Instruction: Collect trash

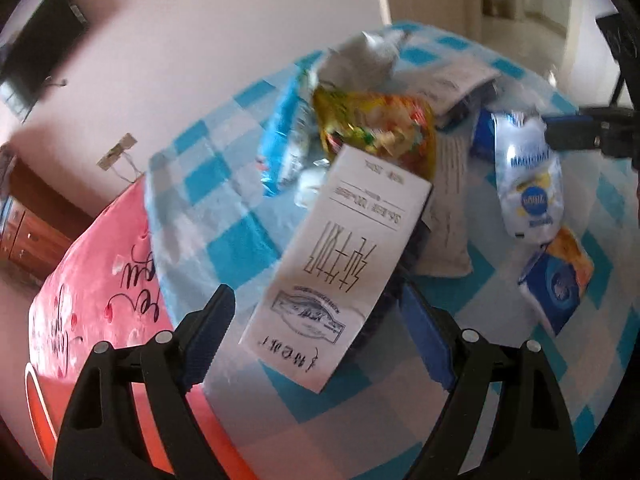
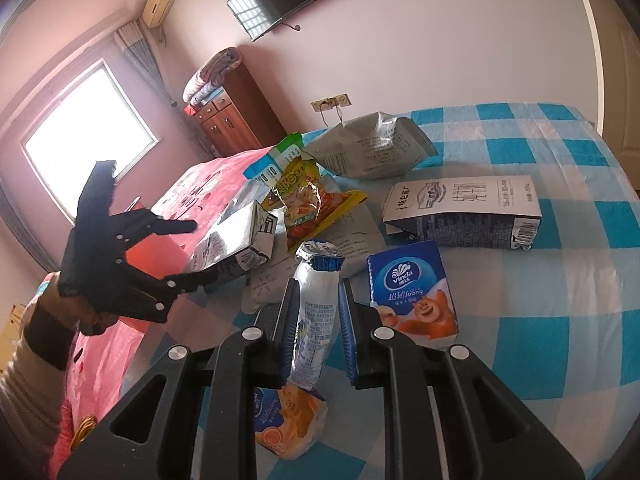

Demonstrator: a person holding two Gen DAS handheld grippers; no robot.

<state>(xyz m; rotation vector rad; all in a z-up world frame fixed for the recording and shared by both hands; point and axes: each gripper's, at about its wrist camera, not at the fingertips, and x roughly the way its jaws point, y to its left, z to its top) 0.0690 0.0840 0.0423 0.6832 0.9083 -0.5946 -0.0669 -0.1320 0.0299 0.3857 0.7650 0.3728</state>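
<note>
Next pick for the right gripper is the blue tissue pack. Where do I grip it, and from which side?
Grip the tissue pack across its two long edges, near the middle, coming down from above. It lies flat and face up on the bedsheet, so only its thin sides give opposing faces to pinch. Mind the bottle close beside it.

Tissue pack (image 2: 412, 288) right of bottle (image 2: 314, 312), carton (image 2: 460, 212) behind, all on bed (image 2: 540, 320)
</note>
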